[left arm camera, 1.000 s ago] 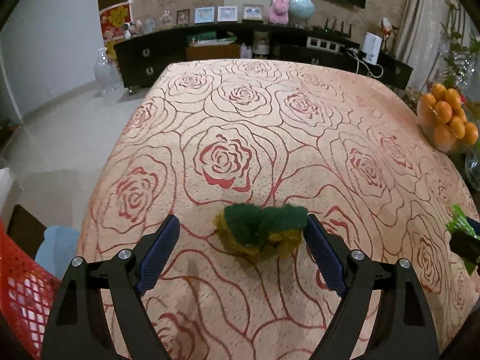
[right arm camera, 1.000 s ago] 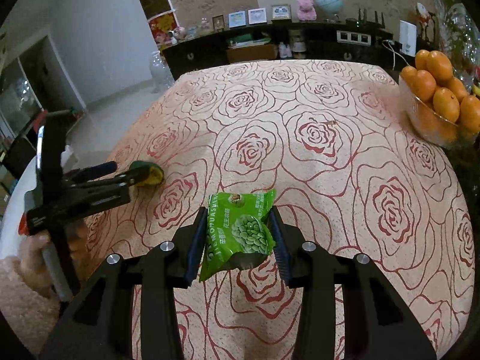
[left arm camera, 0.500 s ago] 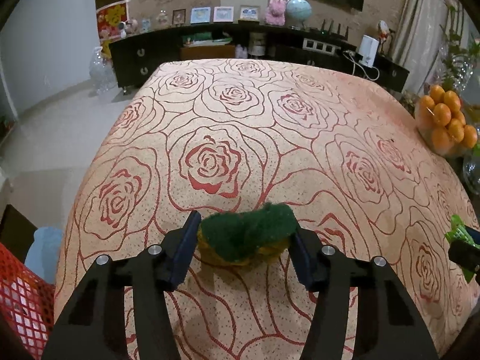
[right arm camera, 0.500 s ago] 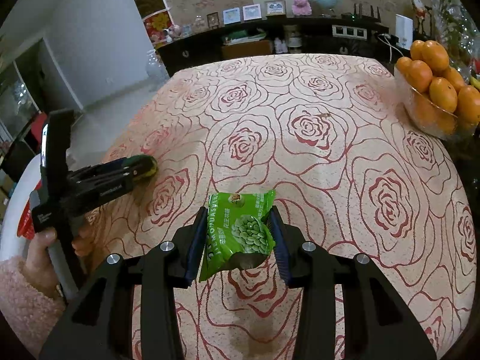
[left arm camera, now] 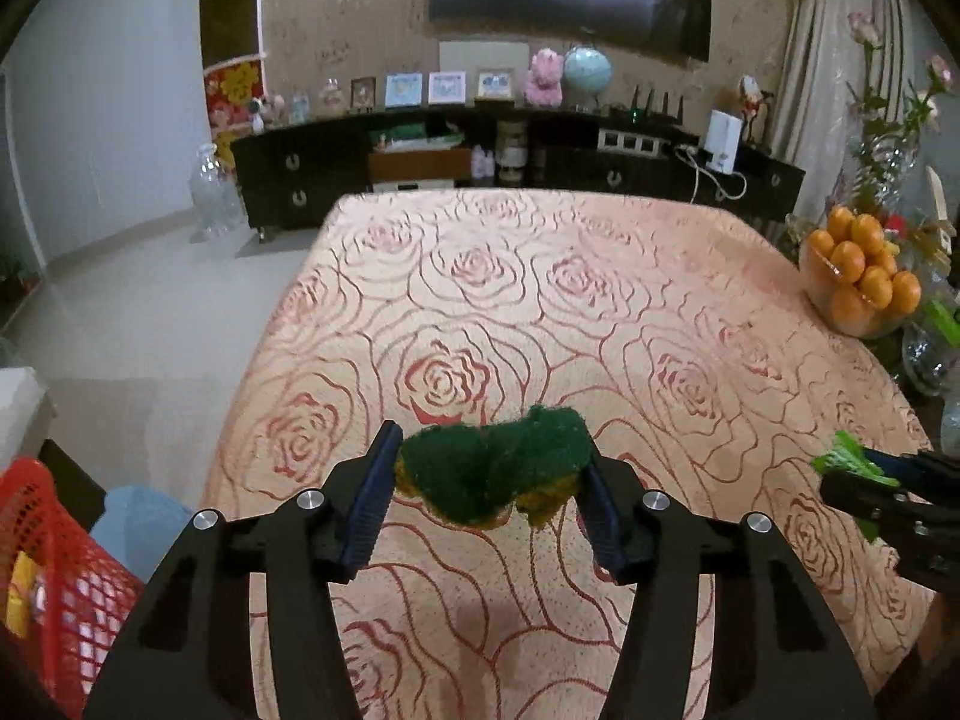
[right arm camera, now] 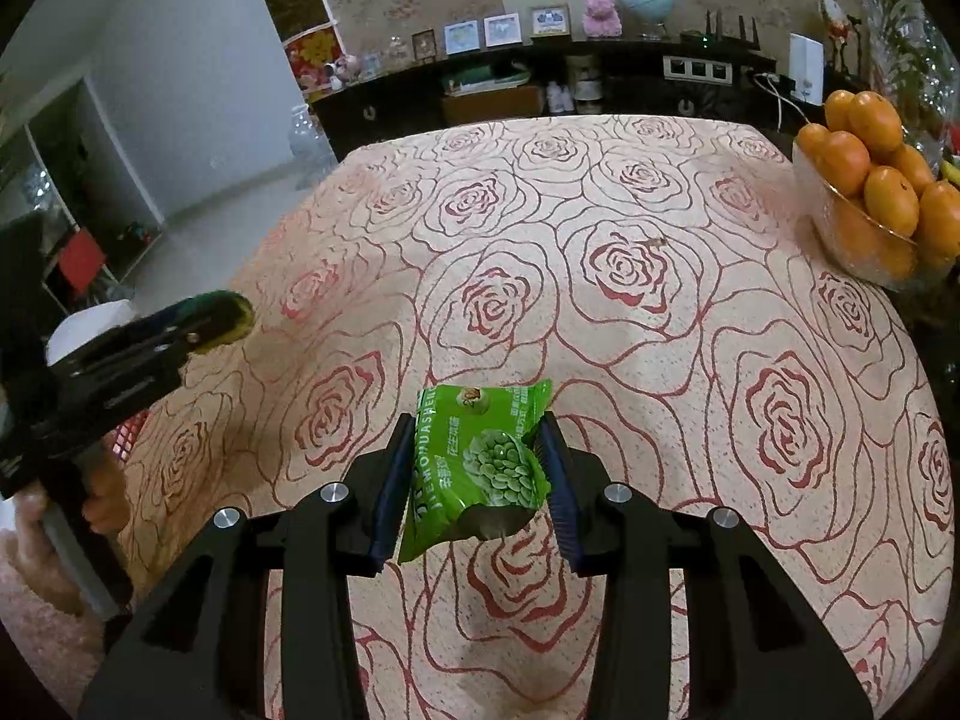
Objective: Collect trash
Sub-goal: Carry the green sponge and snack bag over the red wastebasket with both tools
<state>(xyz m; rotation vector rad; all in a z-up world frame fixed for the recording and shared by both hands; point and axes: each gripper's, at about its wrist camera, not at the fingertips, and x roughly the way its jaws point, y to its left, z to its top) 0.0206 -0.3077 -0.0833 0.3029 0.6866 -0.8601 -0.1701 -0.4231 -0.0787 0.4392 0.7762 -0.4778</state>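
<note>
My left gripper [left arm camera: 489, 480] is shut on a green and yellow scouring sponge [left arm camera: 492, 471] and holds it above the rose-patterned tablecloth [left arm camera: 540, 300]. My right gripper [right arm camera: 477, 471] is shut on a green snack packet [right arm camera: 480, 462] and holds it above the same cloth. In the right wrist view the left gripper [right arm camera: 198, 324] with the sponge [right arm camera: 225, 312] is at the left, over the table's left edge. In the left wrist view the right gripper [left arm camera: 864, 480] shows at the right with the packet's edge [left arm camera: 849, 459].
A red mesh basket [left arm camera: 66, 576] stands below the table's left edge, with something yellow inside. A glass bowl of oranges [right arm camera: 870, 204] sits at the table's right edge. A dark sideboard [left arm camera: 510, 168] lines the far wall.
My left gripper shut on the sponge and lifted it off the cloth, drawing back toward the left edge. The right gripper kept hold of the packet and rose slightly.
</note>
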